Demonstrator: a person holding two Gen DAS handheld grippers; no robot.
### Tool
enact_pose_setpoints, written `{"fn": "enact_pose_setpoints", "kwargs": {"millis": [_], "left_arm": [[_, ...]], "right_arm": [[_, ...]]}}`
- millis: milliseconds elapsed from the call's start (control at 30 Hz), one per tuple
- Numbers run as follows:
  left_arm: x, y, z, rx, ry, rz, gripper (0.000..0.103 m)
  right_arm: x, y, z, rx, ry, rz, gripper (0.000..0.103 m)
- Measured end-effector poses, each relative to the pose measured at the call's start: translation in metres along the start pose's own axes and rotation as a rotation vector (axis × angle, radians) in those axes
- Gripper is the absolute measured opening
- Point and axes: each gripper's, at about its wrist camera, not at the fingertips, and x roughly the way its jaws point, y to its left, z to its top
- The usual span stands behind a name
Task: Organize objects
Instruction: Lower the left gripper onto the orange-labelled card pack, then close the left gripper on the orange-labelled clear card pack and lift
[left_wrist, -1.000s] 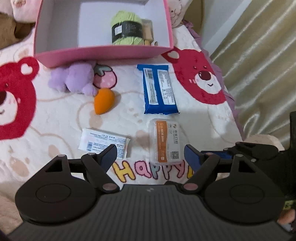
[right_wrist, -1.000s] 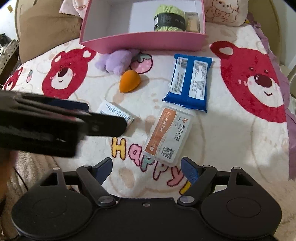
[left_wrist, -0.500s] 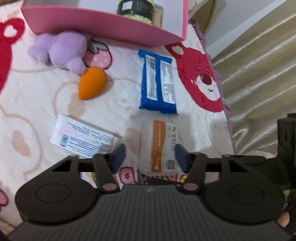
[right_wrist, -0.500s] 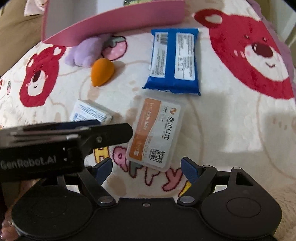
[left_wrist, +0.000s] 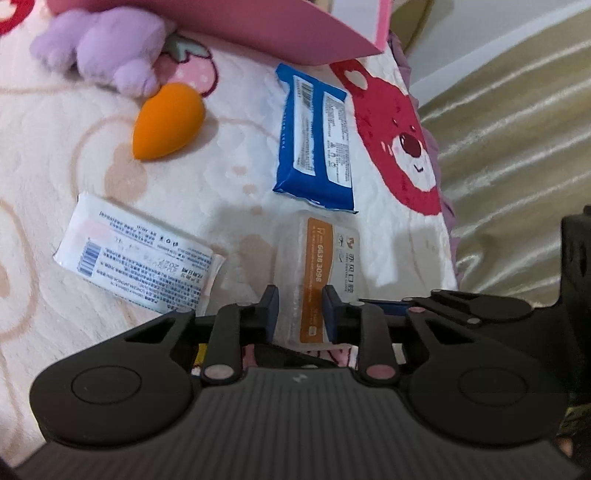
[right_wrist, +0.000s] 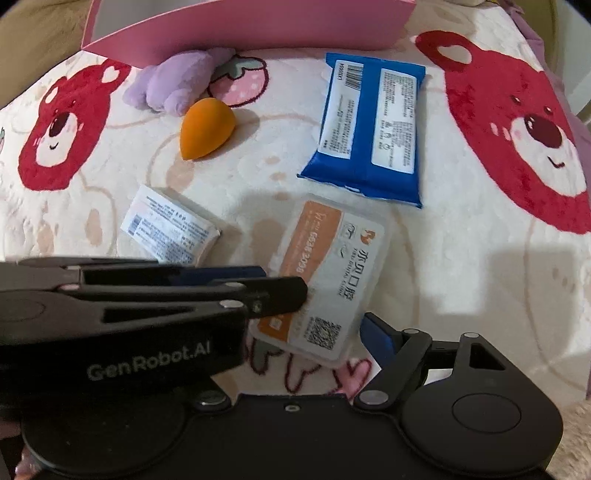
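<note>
- Clear plastic with an orange label: the flat case (left_wrist: 317, 273) lies on the plush bear blanket (left_wrist: 44, 155), its near end right between the left gripper (left_wrist: 301, 314) fingers, and the jaws are closing on it across the narrow width.
- Left of that claw, well clear of it, sits the white tissue pack (left_wrist: 136, 258); soft and crushable by the look of it, no obstacle to a lift.
- Ahead and to the left, the orange sponge (left_wrist: 168, 120) and purple plush toy (left_wrist: 99, 48) rest near the pink box (left_wrist: 295, 40) wall.
- The case looks stiff, light and smooth, so likely slippery; a pinch on the long side edges near the end seems right, though a grip that far from the middle may let it droop.
- Straight ahead, the blue wipes pack (left_wrist: 317, 136) lies just beyond the case's far end; room to rise is open, room to slide forward is tight.
- Over to the right, the right gripper (right_wrist: 295, 332) hangs with fingers spread wide and empty; its one visible blue finger sits just beside the case's near right corner.
- Further right the blanket edge drops off towards a curtain (left_wrist: 517, 129), so I'd carry towards the box, not sideways.
</note>
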Motion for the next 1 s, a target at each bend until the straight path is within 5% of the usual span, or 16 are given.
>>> {"fn": "enact_pose_setpoints", "kwargs": {"millis": [167, 267, 467, 767, 1000], "left_arm": [[-0.002, 0.008, 0.000, -0.043, -0.012, -0.016, 0.019], [-0.008, 0.009, -0.001, -0.032, -0.029, -0.001, 0.019], [-0.022, 0.016, 0.002, -0.044, -0.065, 0.017, 0.019], [-0.018, 0.022, -0.002, -0.079, -0.078, 0.040, 0.023], [-0.042, 0.007, -0.009, -0.011, -0.135, 0.065, 0.024]], "right_arm": [[0.013, 0.005, 0.006, 0.019, 0.002, -0.032, 0.085], [0.003, 0.006, 0.006, 0.016, -0.048, -0.024, 0.072], [-0.004, 0.008, 0.000, -0.001, -0.112, 0.040, 0.070], [0.013, 0.005, 0.000, 0.070, -0.042, 0.091, 0.071], [-0.013, 0.014, -0.009, 0.003, -0.162, 0.096, 0.069]]}}
